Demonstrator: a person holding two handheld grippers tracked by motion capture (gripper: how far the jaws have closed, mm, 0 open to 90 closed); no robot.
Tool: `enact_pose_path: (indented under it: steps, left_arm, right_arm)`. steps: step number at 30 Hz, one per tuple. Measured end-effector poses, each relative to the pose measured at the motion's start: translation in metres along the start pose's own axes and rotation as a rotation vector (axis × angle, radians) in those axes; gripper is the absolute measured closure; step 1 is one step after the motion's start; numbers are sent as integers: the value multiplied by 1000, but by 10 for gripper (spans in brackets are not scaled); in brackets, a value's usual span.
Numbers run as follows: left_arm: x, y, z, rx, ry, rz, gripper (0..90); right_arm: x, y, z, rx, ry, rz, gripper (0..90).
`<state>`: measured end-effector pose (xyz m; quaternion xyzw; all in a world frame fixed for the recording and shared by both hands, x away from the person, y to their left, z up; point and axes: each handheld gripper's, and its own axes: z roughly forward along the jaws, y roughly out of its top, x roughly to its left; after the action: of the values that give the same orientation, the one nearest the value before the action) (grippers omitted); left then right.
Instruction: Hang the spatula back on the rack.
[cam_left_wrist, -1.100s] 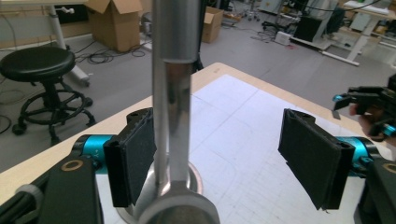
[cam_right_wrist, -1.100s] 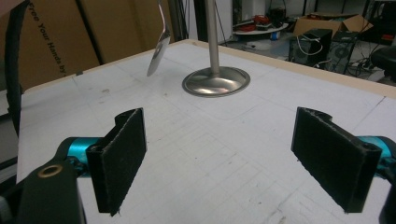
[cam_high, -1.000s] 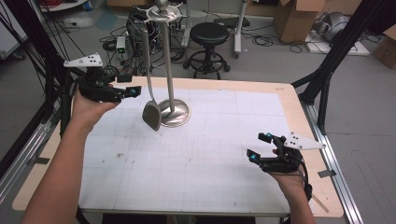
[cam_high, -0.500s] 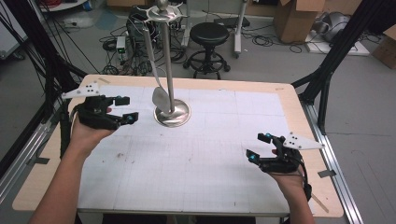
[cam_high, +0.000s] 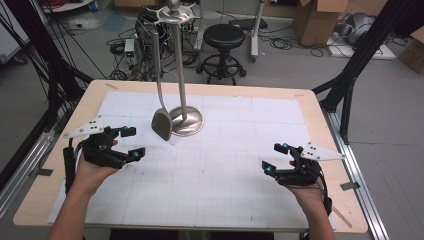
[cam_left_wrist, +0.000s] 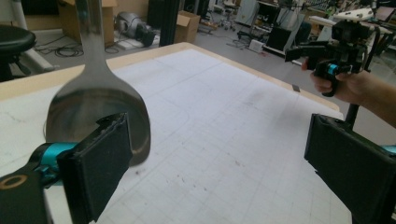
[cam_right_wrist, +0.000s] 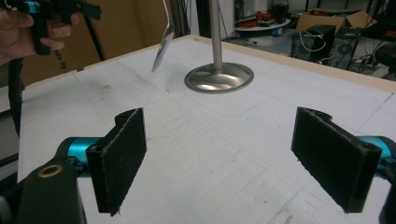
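Hanging: spatula (cam_high: 161, 122) on stand (cam_high: 186, 120), swings free.
Handling: you meet stiff, slick metal; grip the handle.
Left gripper (cam_high: 131, 141): spread, empty.
Right gripper (cam_high: 274, 157): spread, empty.

High view: fixed overhead, looks fwd and down over whole tabletop (cam_high: 320, 115). Left gripper view: low, close to the surface, faces across toward far corner. Right gripper view: low too, faces the stand (cam_right_wrist: 218, 77). All three share the hanging spatula (cam_left_wrist: 95, 107).
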<state>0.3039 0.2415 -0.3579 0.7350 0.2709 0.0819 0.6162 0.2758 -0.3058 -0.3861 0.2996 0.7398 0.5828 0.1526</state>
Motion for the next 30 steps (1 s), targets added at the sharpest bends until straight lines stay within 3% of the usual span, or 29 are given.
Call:
enact_pose_path:
  steps: [8,14,16,20,30]
  left_arm:
    - [0,-17,-1,-21,2,11,62]
    - [-3,-23,3,3,13,15,16]
    - [-2,-28,5,4,13,2,17]
    - [2,-37,9,35,20,20,16]
    - [11,-44,13,23,7,8,16]
  right_arm:
    - [2,-1,3,2,18,3,172]
    - [-1,-5,5,-5,22,9,172]
    - [-2,-6,6,-2,24,16,173]
    - [-3,-9,9,14,25,18,172]
    - [-6,-13,11,33,15,25,173]
